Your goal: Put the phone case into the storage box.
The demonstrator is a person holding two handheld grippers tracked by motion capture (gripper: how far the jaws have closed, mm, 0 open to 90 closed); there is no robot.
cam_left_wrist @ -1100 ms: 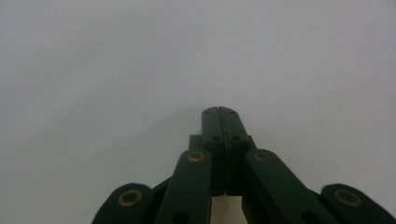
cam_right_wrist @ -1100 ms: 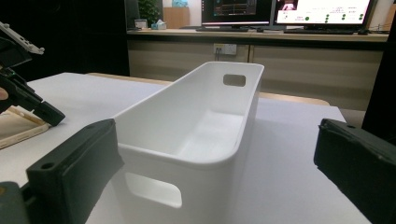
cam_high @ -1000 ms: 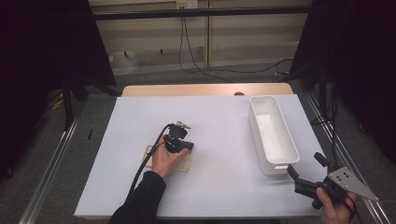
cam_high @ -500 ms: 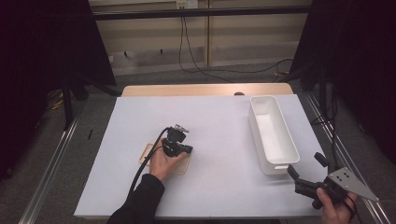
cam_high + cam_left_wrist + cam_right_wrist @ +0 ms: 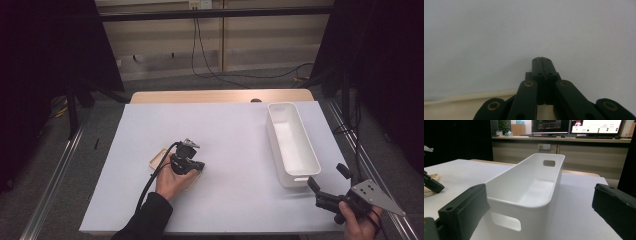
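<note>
My left gripper rests low over a flat beige board at the table's near middle, held by a hand in a dark sleeve. In the left gripper view its jaws are pressed together with nothing between them, aimed at the white table top, and the beige board's edge shows at the bottom left. My right gripper is at the near right corner, open and empty. The right gripper view has the jaws spread wide in front of the near end of a white bin.
The long white bin stands empty along the right side of the white table top. A cable trails from the left gripper along the forearm. The table's wooden back edge and metal rails border the surface.
The left hand and its gripper have shifted a little toward the near left over the beige board. The right gripper has stayed put.
</note>
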